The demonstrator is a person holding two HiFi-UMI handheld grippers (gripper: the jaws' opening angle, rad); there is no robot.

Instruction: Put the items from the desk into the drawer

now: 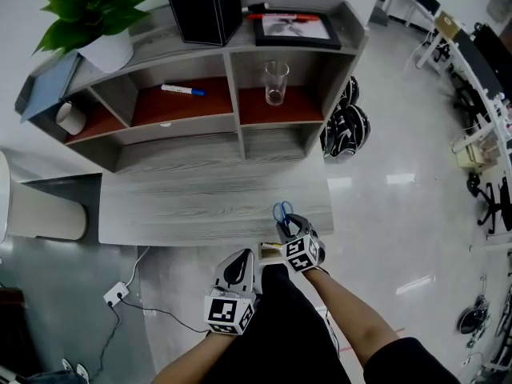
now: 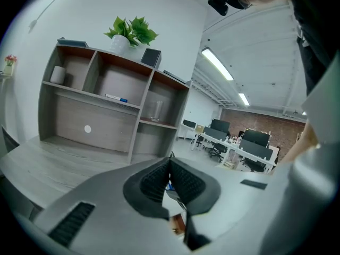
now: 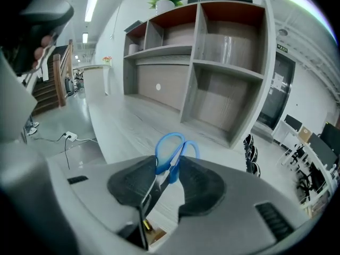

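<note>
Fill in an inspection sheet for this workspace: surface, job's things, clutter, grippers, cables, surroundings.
Surface: grey wood-grain desk with a shelf unit at its back.
Job's things: blue-handled scissors, held over the desk's front edge; the drawer is not clearly seen.
Clutter: marker and glass inside the shelf unit; plant, black box and picture frame on top.
Grippers: left gripper jaws together, empty; right gripper jaws closed on the scissors.
Cables: power strip with white cable on the floor.
Surroundings: office chairs to the right.
</note>
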